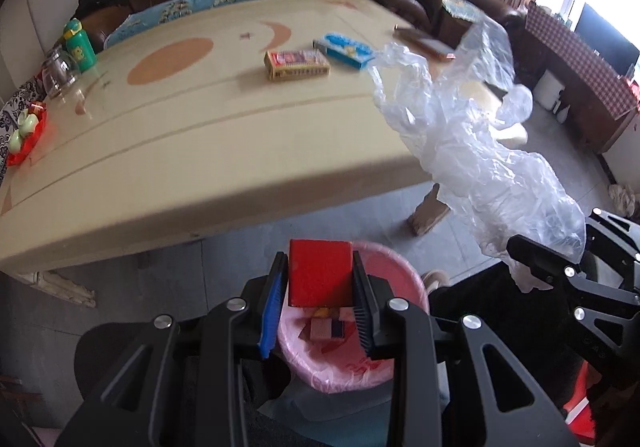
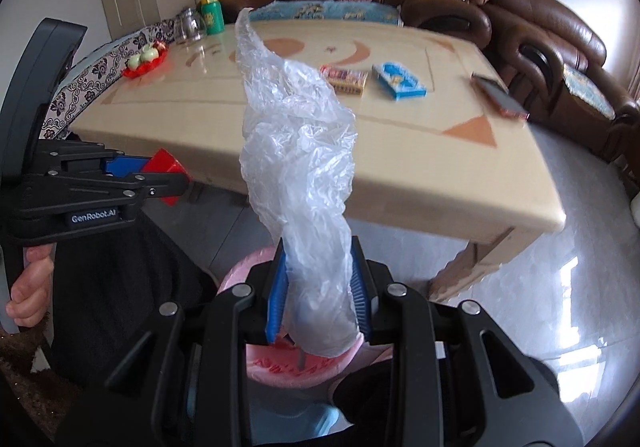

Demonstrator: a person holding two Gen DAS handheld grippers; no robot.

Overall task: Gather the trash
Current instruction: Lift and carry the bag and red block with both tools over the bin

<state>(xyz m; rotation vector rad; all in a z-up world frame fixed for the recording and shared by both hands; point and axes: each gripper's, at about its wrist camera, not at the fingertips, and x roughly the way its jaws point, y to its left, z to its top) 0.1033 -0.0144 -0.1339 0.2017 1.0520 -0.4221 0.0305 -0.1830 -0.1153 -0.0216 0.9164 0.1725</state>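
Both tools are full: left tool [image 1: 320, 287] squeezes a red box [image 1: 320, 271], right tool [image 2: 318, 287] squeezes a clear plastic bag [image 2: 298, 151]. Pink trash bin [image 1: 392, 279] sits right below them.

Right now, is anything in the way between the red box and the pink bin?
Nothing visible. The left gripper holds the red box right above the pink bin, whose opening lies clear below it.

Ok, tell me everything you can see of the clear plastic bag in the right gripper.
The clear plastic bag is thin, crinkled, translucent film, bunched into a long twisted shape. Its lower end is clamped between the right gripper pads; the rest stands up and tapers to a curled tip. It hangs over the pink-lined trash bin, off the near edge of the table. Nothing else touches it.
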